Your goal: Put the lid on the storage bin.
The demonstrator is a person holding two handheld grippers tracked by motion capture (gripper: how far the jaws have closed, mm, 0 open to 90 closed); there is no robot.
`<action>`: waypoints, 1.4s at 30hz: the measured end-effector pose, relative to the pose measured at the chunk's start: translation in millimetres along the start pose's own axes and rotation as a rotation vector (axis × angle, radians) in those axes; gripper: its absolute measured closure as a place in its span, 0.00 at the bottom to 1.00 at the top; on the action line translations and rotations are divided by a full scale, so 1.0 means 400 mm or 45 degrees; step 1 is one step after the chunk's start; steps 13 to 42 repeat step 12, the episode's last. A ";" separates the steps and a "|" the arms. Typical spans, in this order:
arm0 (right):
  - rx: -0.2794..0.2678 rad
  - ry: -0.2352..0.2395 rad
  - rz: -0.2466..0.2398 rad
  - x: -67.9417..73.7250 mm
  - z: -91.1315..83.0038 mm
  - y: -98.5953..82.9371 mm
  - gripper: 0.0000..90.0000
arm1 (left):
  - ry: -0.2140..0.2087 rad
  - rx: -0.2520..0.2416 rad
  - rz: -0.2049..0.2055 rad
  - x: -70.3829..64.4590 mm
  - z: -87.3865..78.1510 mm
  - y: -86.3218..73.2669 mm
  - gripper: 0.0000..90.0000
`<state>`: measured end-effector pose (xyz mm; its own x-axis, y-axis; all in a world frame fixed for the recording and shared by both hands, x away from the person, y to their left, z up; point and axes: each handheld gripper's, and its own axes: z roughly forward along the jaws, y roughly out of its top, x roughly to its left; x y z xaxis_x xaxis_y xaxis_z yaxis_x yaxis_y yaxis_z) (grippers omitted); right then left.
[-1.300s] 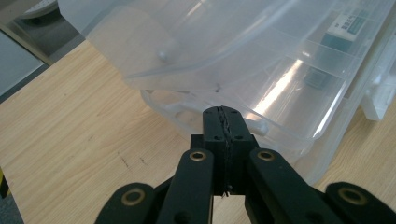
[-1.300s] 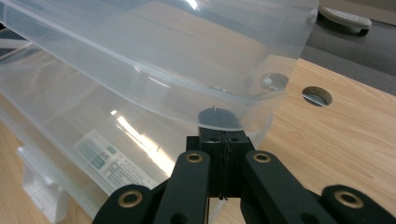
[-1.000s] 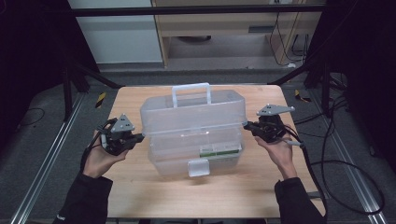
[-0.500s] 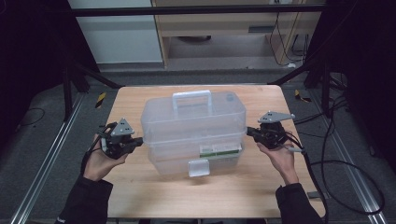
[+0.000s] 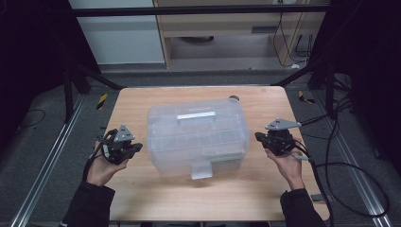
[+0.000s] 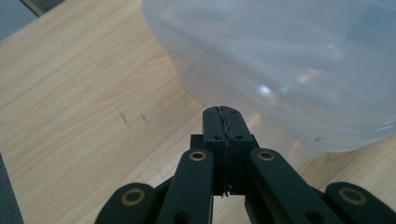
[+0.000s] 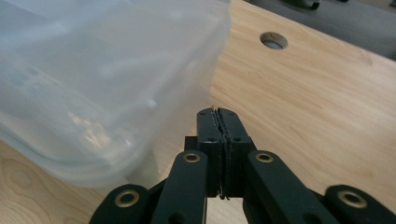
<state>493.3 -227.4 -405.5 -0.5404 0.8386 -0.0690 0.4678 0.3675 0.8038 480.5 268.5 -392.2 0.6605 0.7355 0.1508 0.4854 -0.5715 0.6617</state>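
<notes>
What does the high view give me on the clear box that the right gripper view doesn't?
High view: the whole clear plastic box with its handle on top, its front latch, and the left gripper and right gripper flanking it, both apart from it.
Right gripper view: jaws pressed shut on nothing, just short of the box wall, and a round hole in the table.
Both: the box and the wooden tabletop.
</notes>
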 end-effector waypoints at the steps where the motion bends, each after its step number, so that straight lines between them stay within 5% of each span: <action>1: -0.008 -0.006 0.021 -0.004 0.000 -0.014 0.94 | 0.001 0.009 -0.011 0.004 0.007 -0.005 0.99; 5: 0.001 -0.028 0.080 -0.026 0.004 -0.062 0.83 | 0.023 0.029 -0.069 0.024 0.033 -0.026 0.96; 12: -0.002 -0.139 0.087 -0.054 -0.002 -0.111 0.53 | 0.093 0.068 -0.115 0.041 0.063 -0.066 0.83; 42: -0.002 -0.139 0.087 -0.054 -0.002 -0.111 0.53 | 0.093 0.068 -0.115 0.041 0.063 -0.066 0.83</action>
